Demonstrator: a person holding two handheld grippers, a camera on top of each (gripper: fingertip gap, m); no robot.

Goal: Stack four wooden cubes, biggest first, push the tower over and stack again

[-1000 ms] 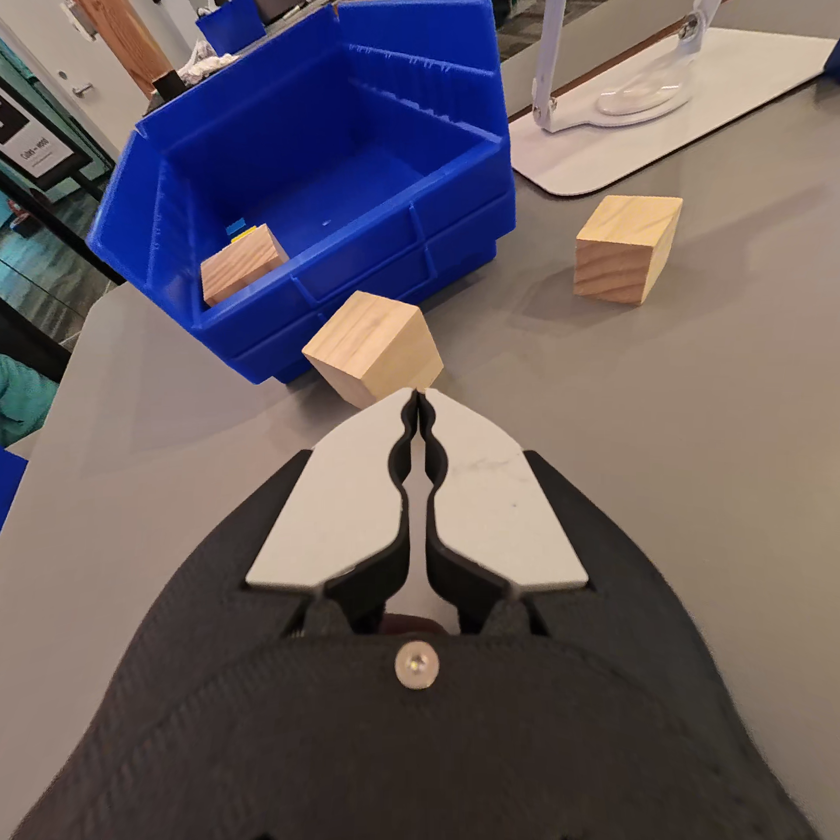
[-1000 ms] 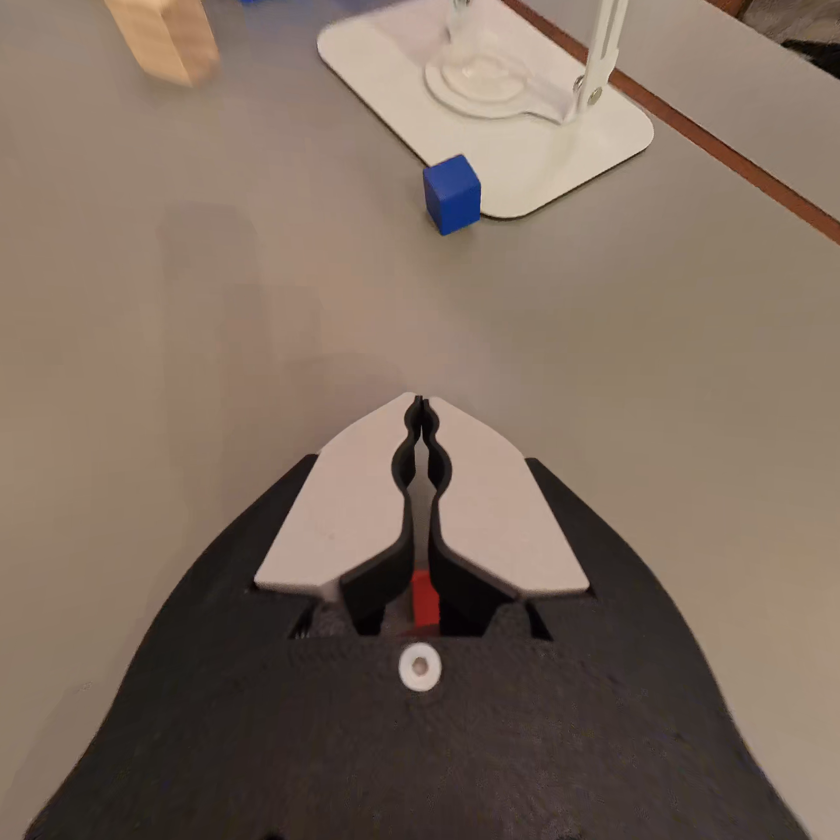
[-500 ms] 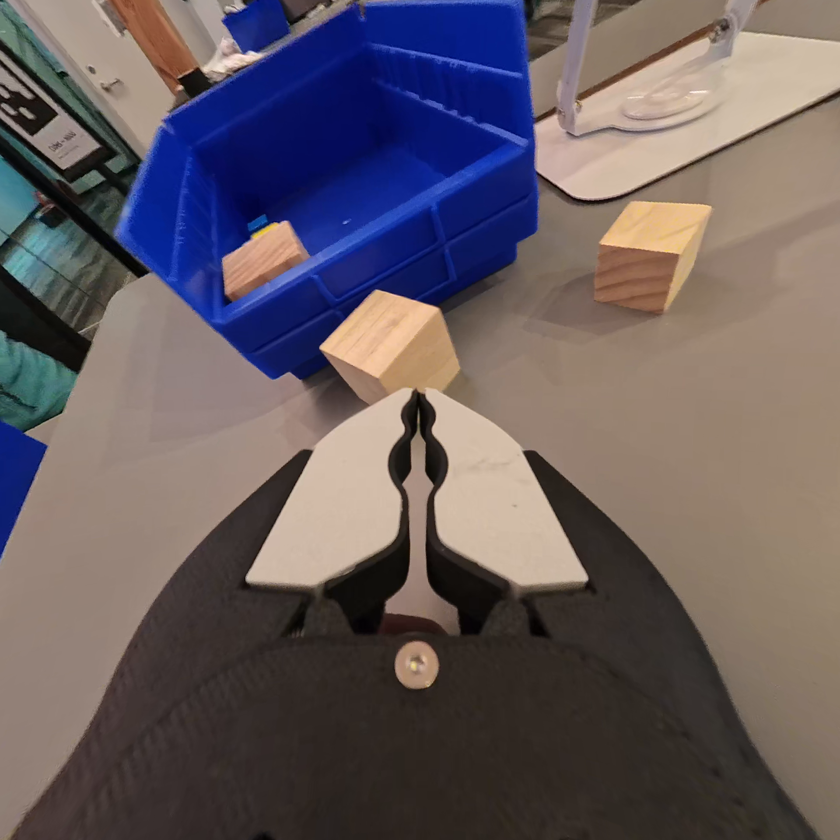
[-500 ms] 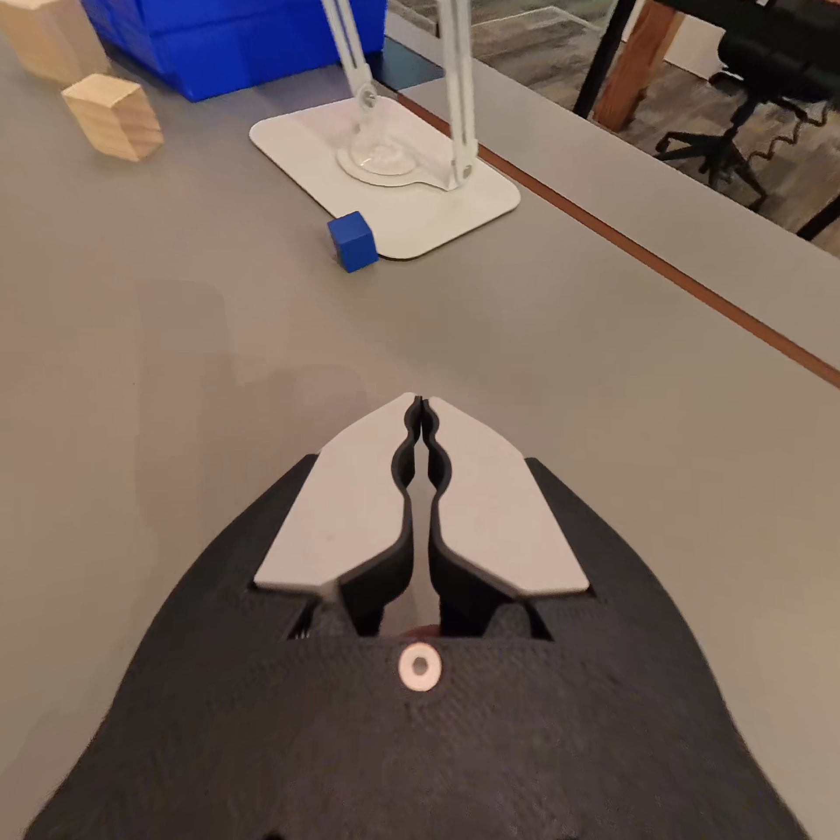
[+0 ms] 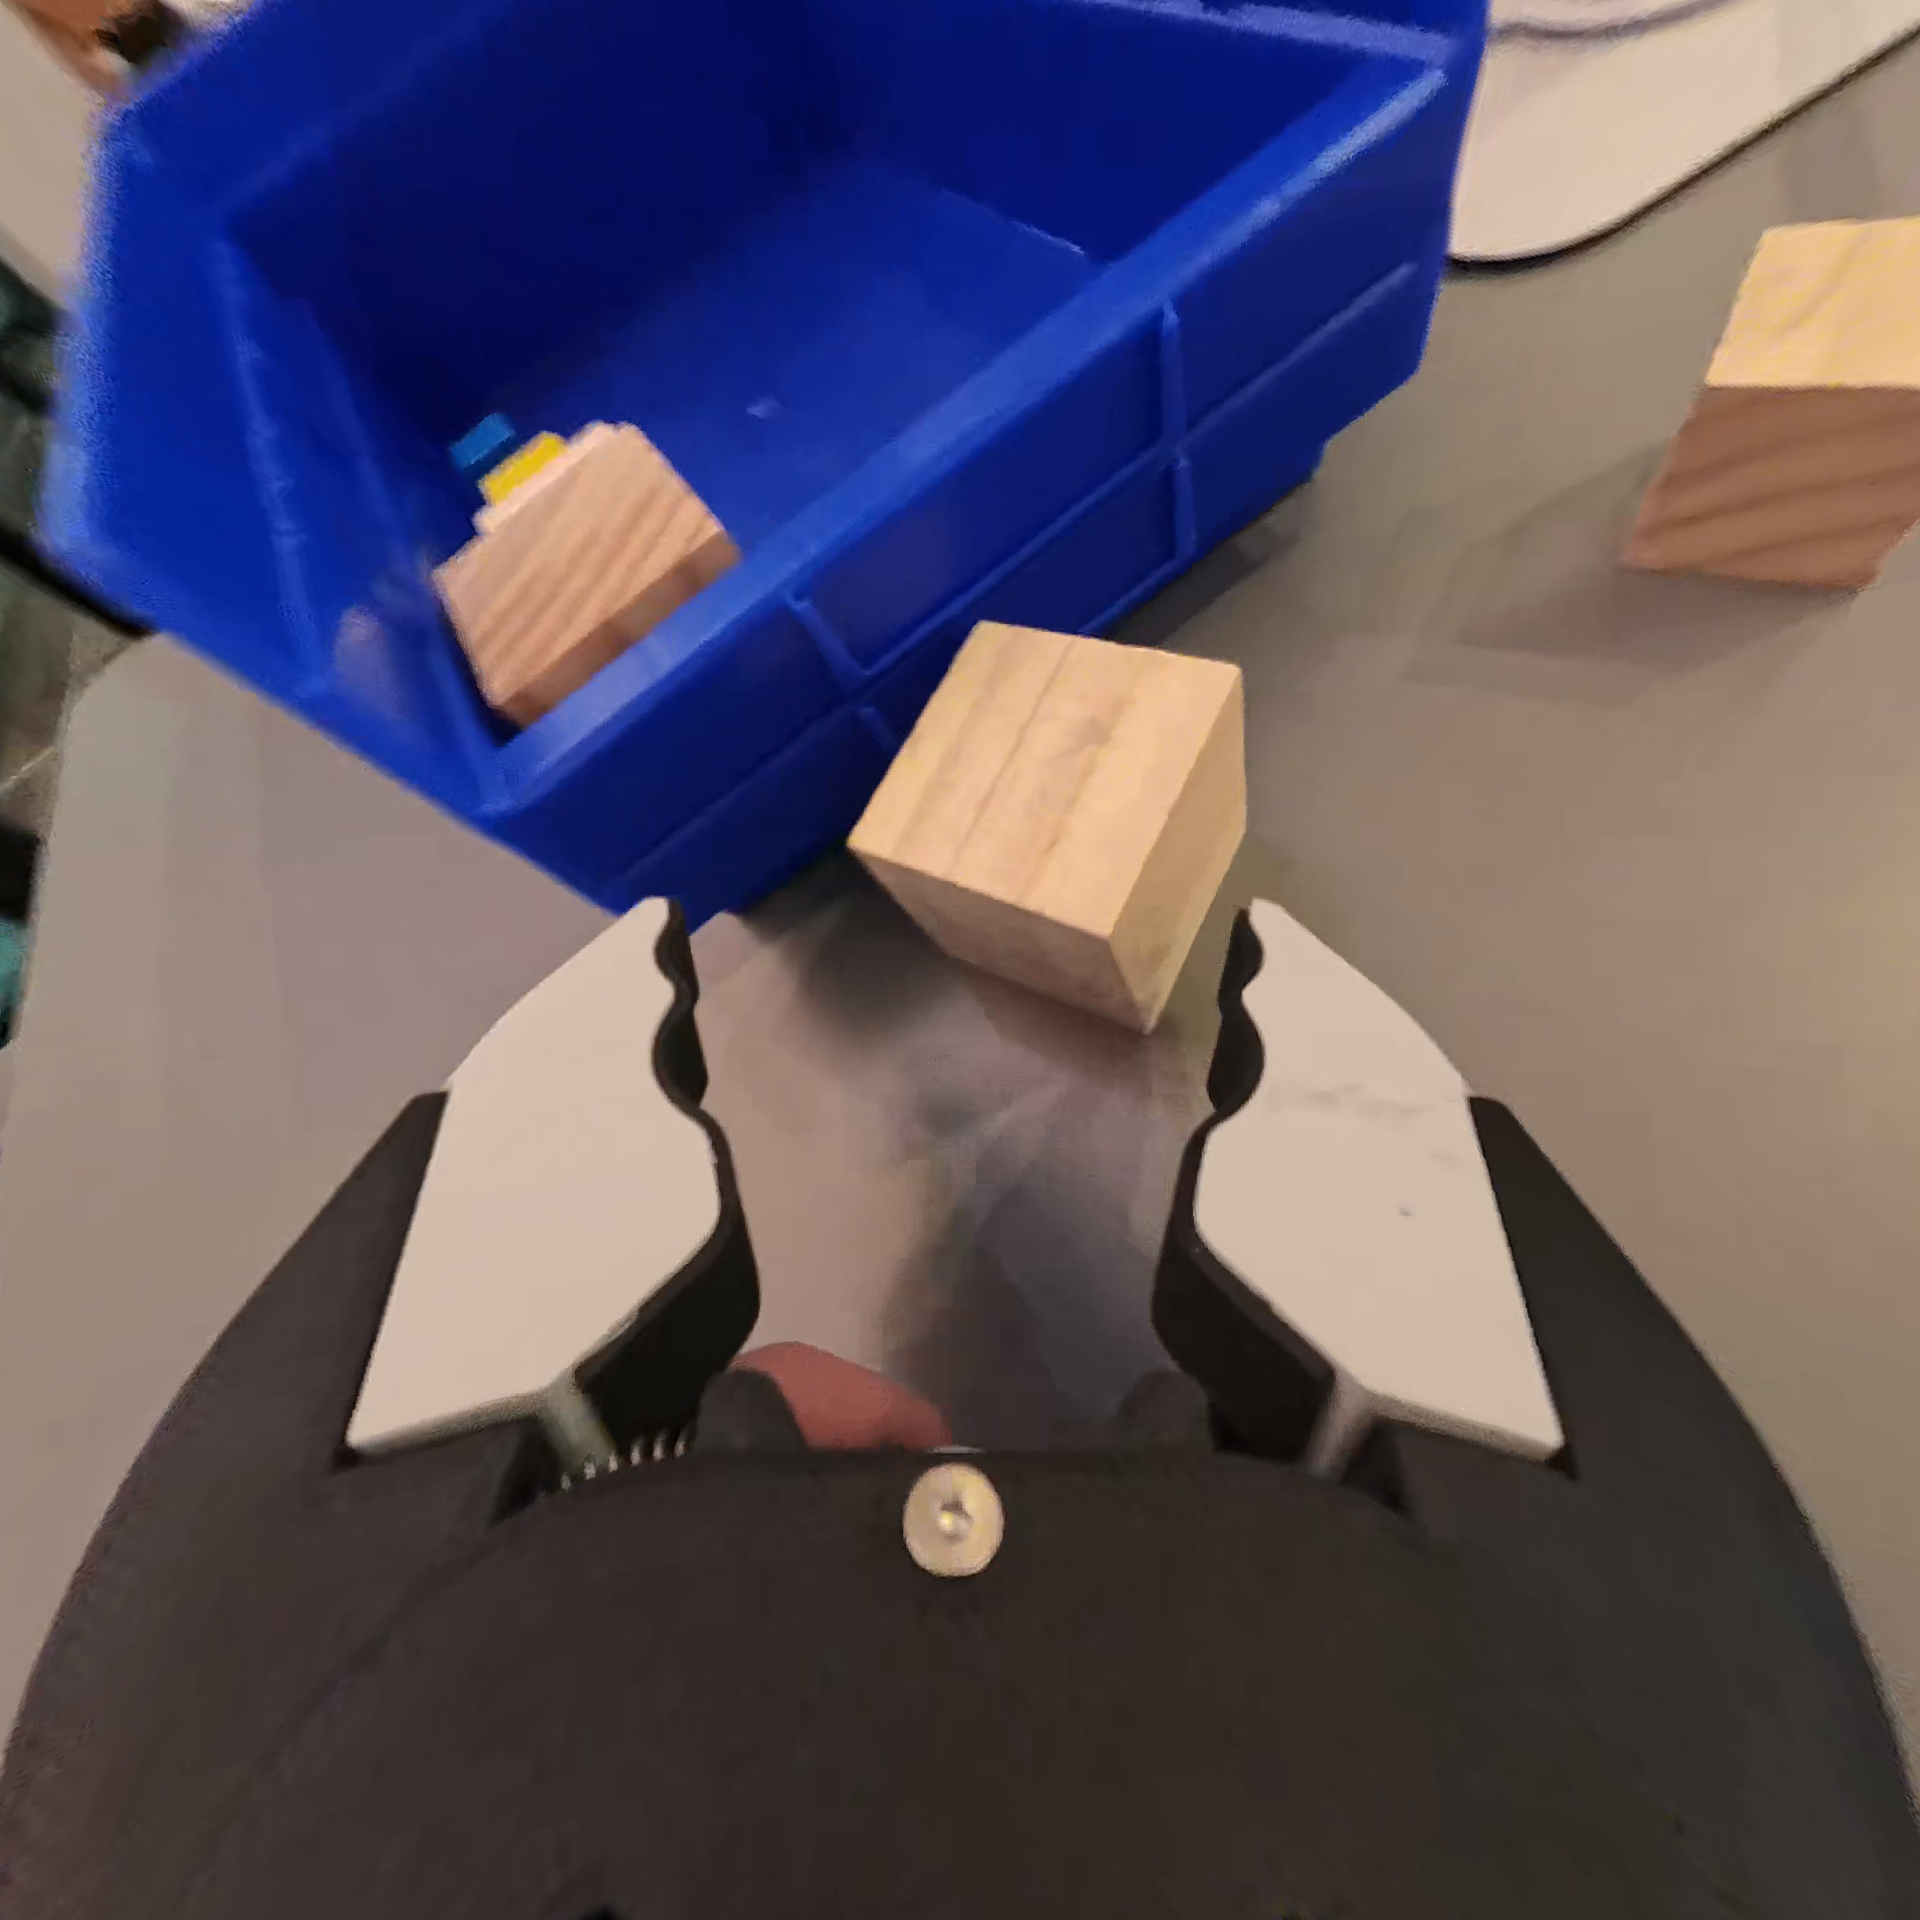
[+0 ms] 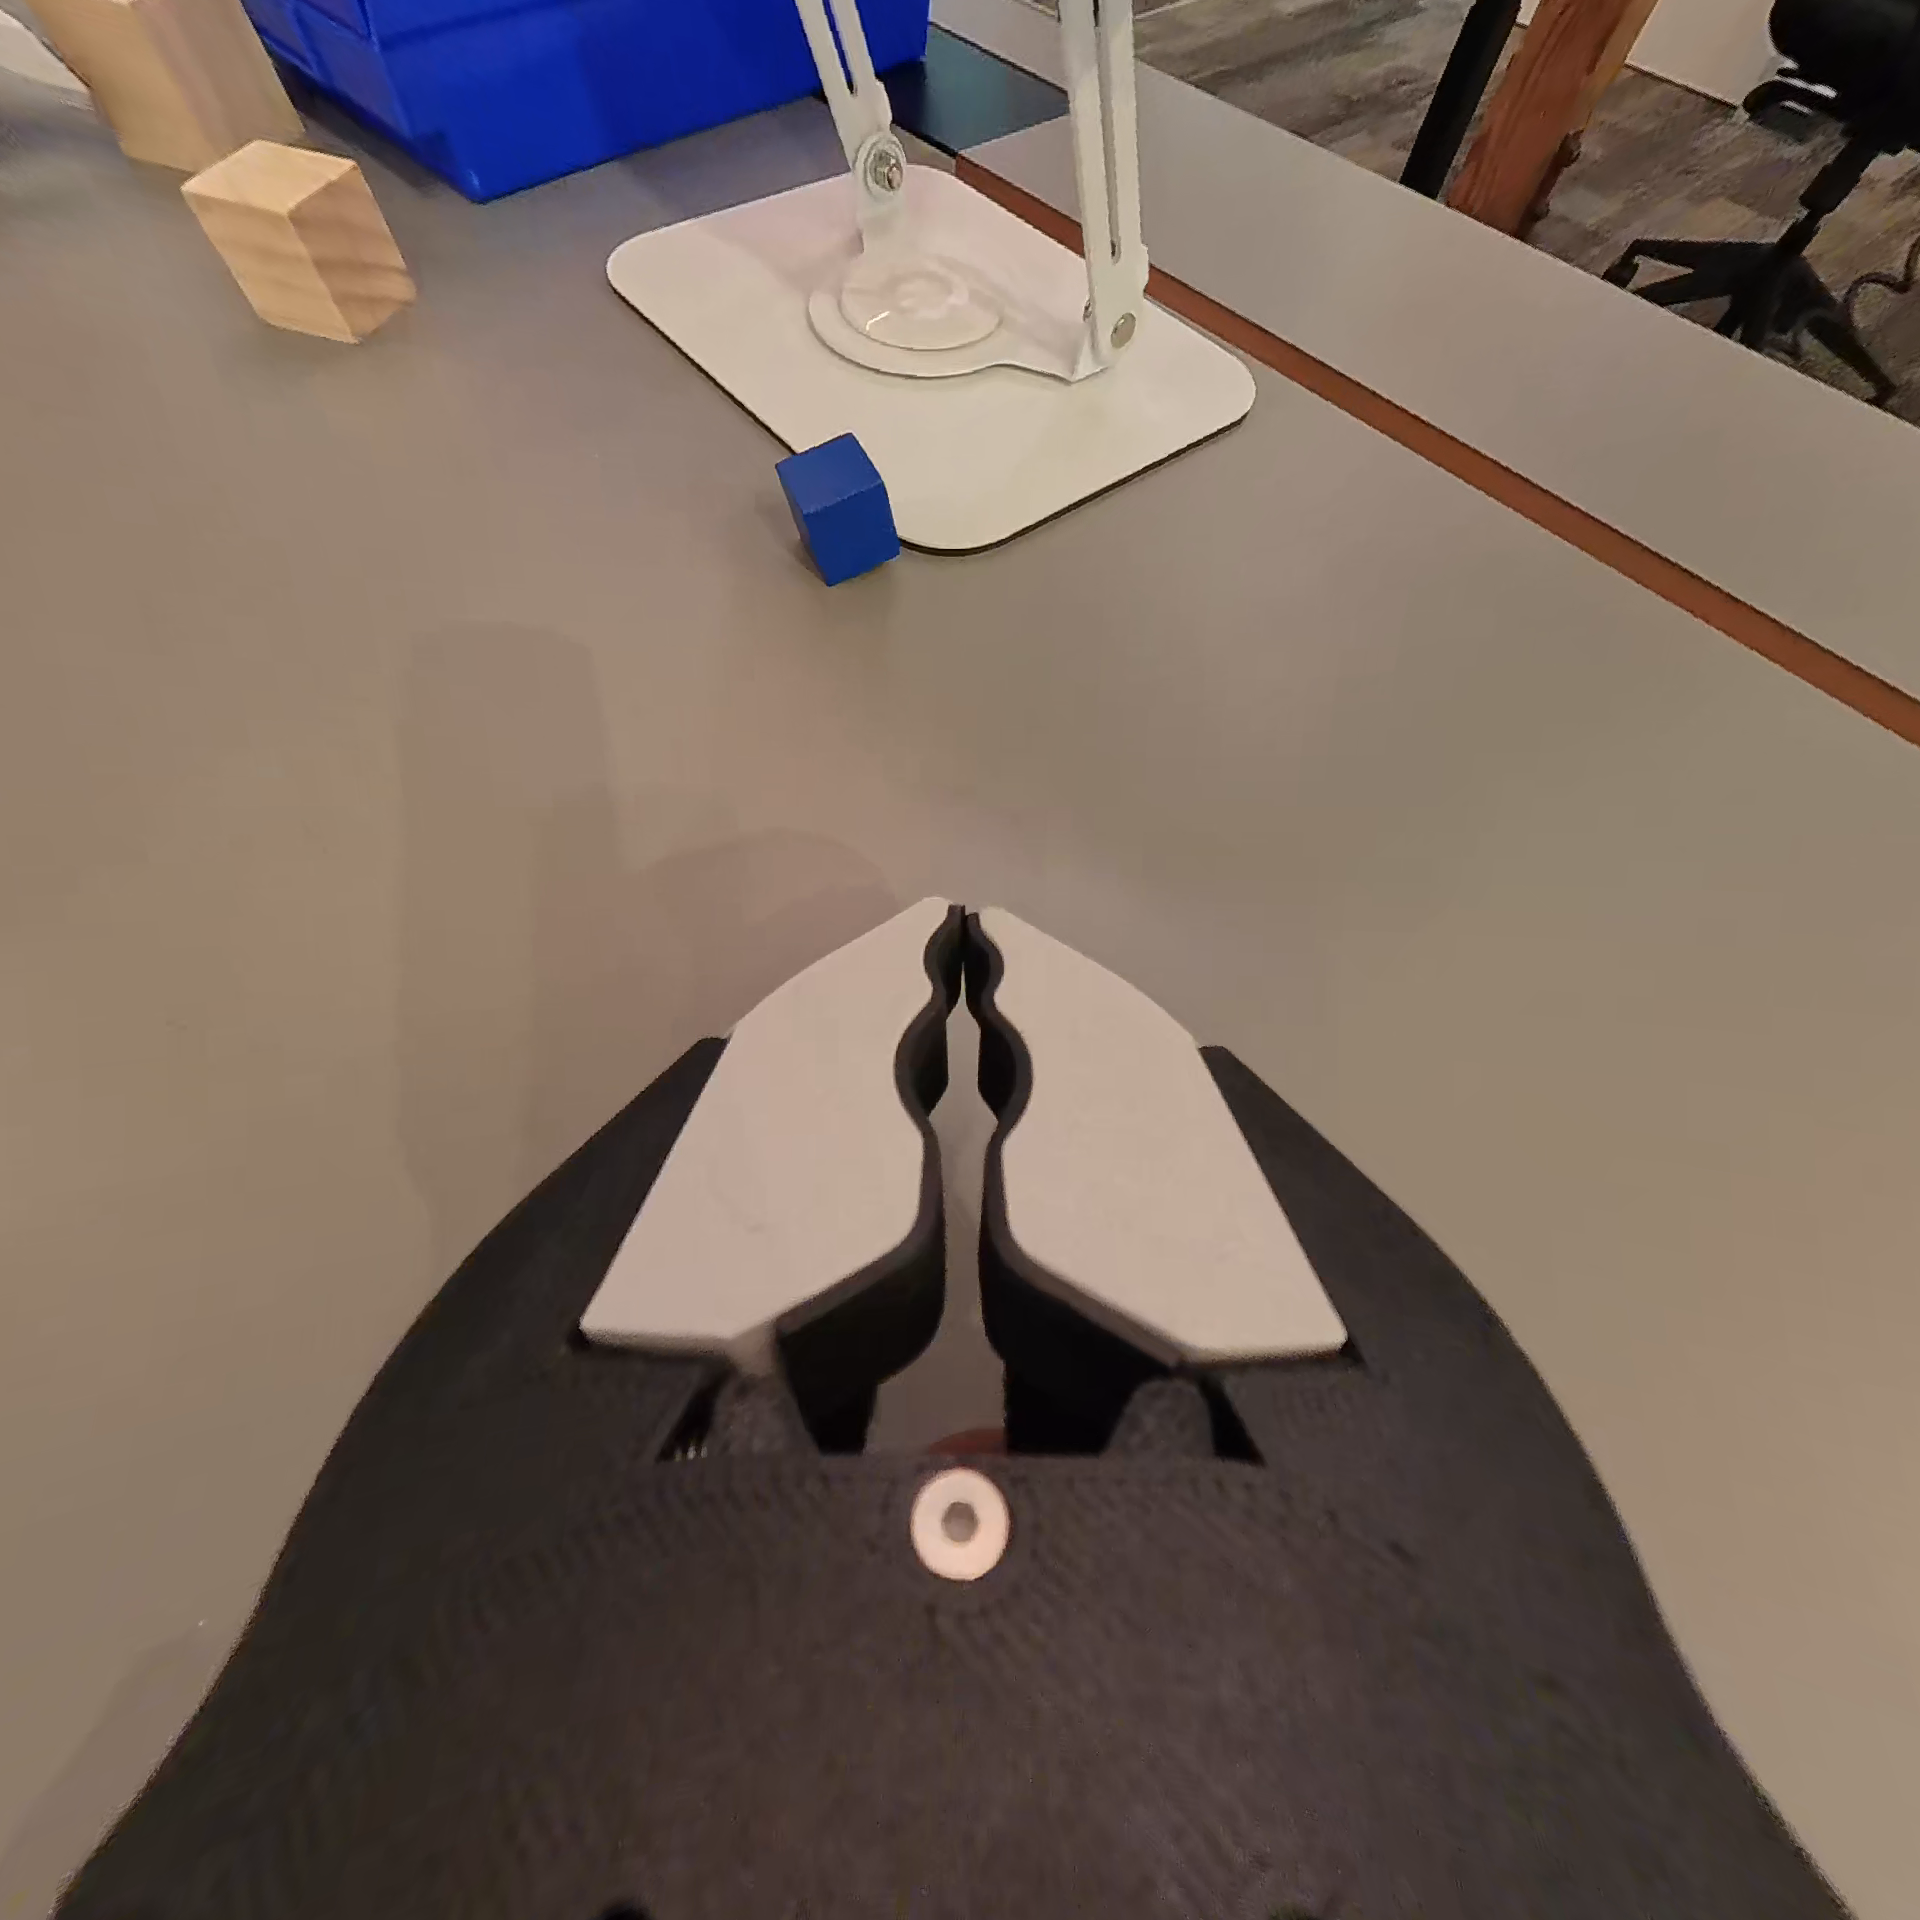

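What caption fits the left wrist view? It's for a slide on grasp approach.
Open left gripper closing in on a wooden cube lying beside the blue bin.

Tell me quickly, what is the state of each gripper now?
Left gripper: open, holding nothing, a wooden cube just ahead of its fingertips.
Right gripper: closed, empty.
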